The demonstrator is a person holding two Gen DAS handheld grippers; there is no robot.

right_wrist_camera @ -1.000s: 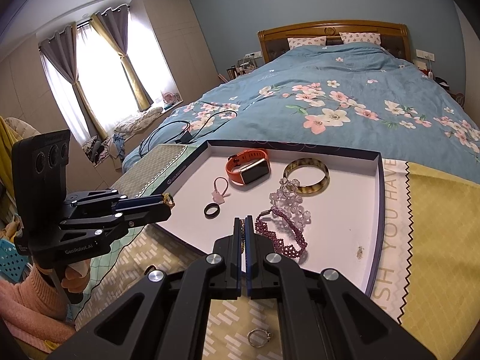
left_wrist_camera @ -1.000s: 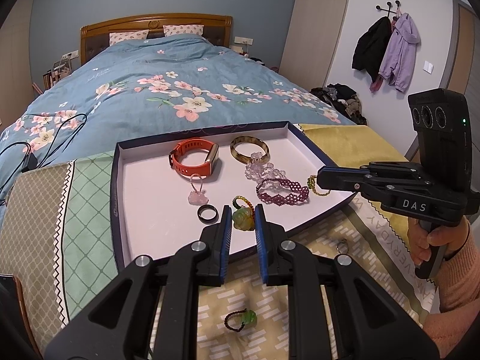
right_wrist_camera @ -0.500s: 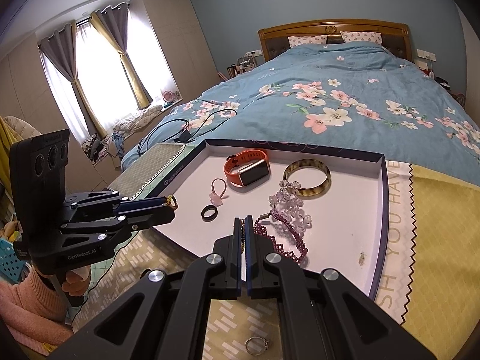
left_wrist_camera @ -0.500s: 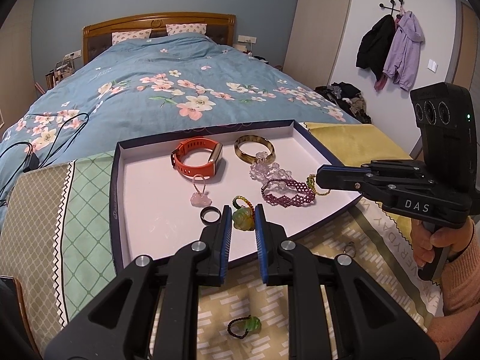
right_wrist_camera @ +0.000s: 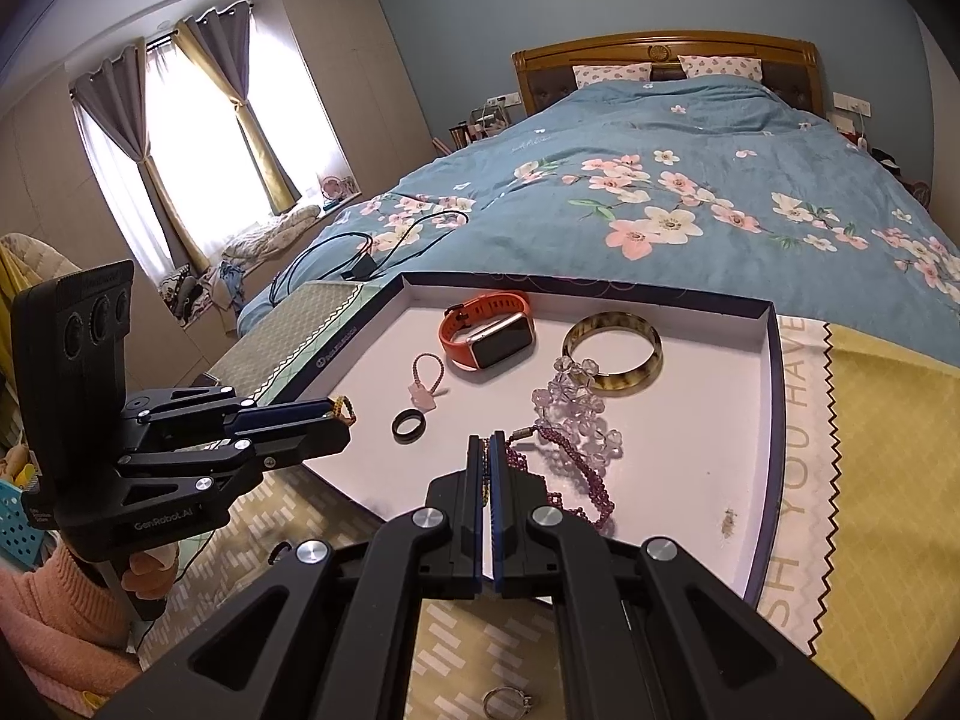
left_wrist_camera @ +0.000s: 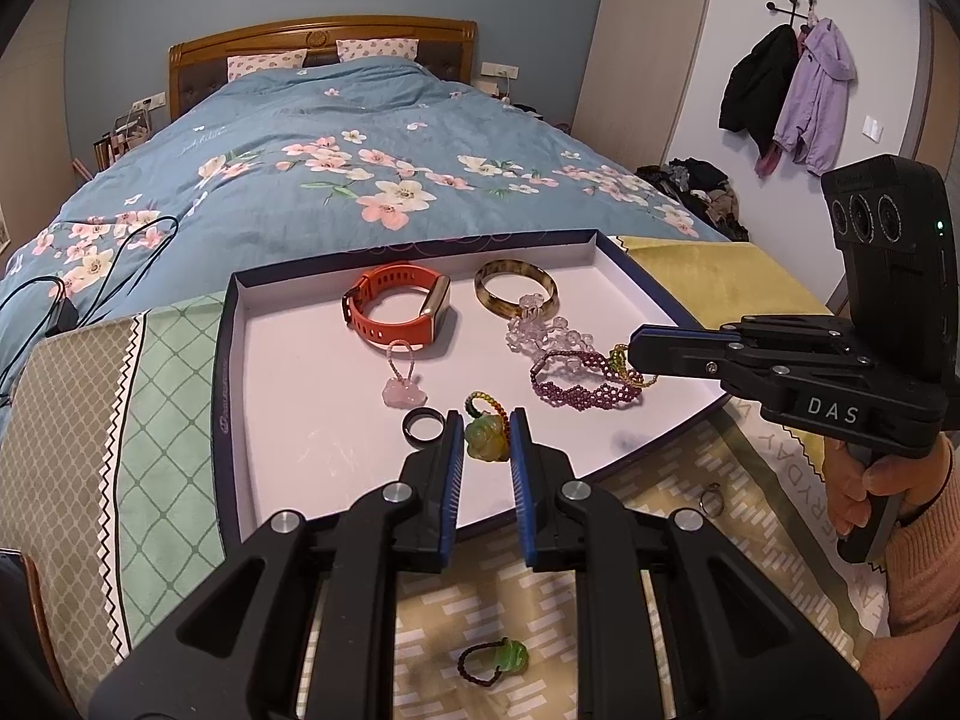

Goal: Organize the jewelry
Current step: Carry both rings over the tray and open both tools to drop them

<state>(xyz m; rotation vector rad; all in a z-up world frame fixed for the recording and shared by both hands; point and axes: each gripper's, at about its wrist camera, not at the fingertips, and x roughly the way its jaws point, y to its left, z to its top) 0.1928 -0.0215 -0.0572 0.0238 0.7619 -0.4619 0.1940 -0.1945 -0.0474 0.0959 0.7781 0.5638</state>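
Note:
A white tray (left_wrist_camera: 288, 420) with a dark rim lies on the bed end; it also shows in the right wrist view (right_wrist_camera: 690, 420). It holds an orange watch (left_wrist_camera: 396, 309), an amber bangle (left_wrist_camera: 515, 294), a clear bead bracelet (left_wrist_camera: 543, 330), a purple bead bracelet (left_wrist_camera: 585, 387), a pink charm (left_wrist_camera: 403, 390) and a black ring (left_wrist_camera: 425, 425). My left gripper (left_wrist_camera: 487, 420) is shut on a green charm ring (left_wrist_camera: 486, 441) above the tray's near part. My right gripper (right_wrist_camera: 487, 447) is shut on a small yellow-green bead ring (left_wrist_camera: 627, 363) over the tray's right side.
A second green charm ring (left_wrist_camera: 495, 657) and a silver ring (left_wrist_camera: 711, 498) lie on the patterned cloth in front of the tray. The silver ring shows in the right wrist view (right_wrist_camera: 507, 702). The floral quilt (left_wrist_camera: 360, 180) lies beyond the tray, with black cables (left_wrist_camera: 90, 276) at left.
My left gripper has moved a little further over the tray with the green charm ring. My right gripper has moved slightly forward with the bead ring.

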